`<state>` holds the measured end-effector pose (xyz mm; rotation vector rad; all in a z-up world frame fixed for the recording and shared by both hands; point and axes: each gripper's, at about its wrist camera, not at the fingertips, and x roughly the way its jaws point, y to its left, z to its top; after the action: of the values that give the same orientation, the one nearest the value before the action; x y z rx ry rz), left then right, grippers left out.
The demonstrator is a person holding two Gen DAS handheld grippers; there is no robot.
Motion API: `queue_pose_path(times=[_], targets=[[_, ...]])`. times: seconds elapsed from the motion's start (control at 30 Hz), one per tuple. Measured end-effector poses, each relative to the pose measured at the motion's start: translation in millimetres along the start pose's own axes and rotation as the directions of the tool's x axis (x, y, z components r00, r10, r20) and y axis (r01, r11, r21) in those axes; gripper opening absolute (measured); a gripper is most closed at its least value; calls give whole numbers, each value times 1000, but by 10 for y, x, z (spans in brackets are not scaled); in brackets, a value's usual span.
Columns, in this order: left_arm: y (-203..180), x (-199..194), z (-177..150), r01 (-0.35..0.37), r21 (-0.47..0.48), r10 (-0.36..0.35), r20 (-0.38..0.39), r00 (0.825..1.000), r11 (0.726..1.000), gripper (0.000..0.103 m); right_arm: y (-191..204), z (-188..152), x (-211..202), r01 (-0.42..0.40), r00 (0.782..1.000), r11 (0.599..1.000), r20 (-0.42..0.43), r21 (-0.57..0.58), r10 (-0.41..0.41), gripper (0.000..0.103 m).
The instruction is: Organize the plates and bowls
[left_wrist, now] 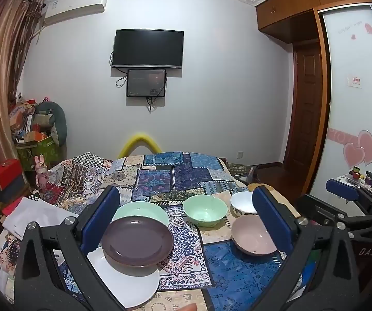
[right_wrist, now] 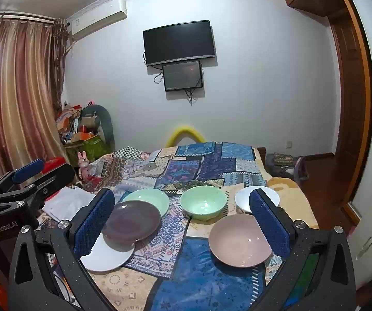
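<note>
On the patchwork cloth (left_wrist: 186, 176) lie a dark purple plate (left_wrist: 136, 241), a white plate (left_wrist: 131, 285) partly under it, and a pale green plate (left_wrist: 144, 210) just behind. To the right stand a green bowl (left_wrist: 204, 210), a white bowl (left_wrist: 241, 202) and a pink bowl (left_wrist: 252, 237). My left gripper (left_wrist: 186, 220) hangs open above them, empty, its left pad near the purple plate. The right gripper (right_wrist: 183, 223) is open and empty too, with the pink bowl (right_wrist: 238, 241) by its right pad and the purple plate (right_wrist: 131, 220) by its left.
The cloth covers a bed with white folded fabric (left_wrist: 38, 215) at its left edge. Boxes and clutter (left_wrist: 33, 134) pile up in the far left corner by the curtain. A wardrobe (left_wrist: 354, 90) and a doorway stand on the right. A blue pad (right_wrist: 27, 171) of my left gripper shows at the left.
</note>
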<state>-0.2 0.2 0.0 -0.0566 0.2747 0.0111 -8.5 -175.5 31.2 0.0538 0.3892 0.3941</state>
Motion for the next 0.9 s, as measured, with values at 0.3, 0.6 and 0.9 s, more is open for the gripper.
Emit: queue_pose_path(times=[0.3,0.6,0.9], targets=[[-17,41,19,-2,11,2,7,1000,1000,103,-15,-27,33,-11,1000,1000,1,12,11,103],[-1,51,-38,6,1,-6,5,1000,1000,103,4,-2,-17,-12,1000,1000,8,7,12,103],[30,84,-34,5,3,-5,2,1000,1000,103,25,19,-48,-16,1000,1000,12,9,15,103]])
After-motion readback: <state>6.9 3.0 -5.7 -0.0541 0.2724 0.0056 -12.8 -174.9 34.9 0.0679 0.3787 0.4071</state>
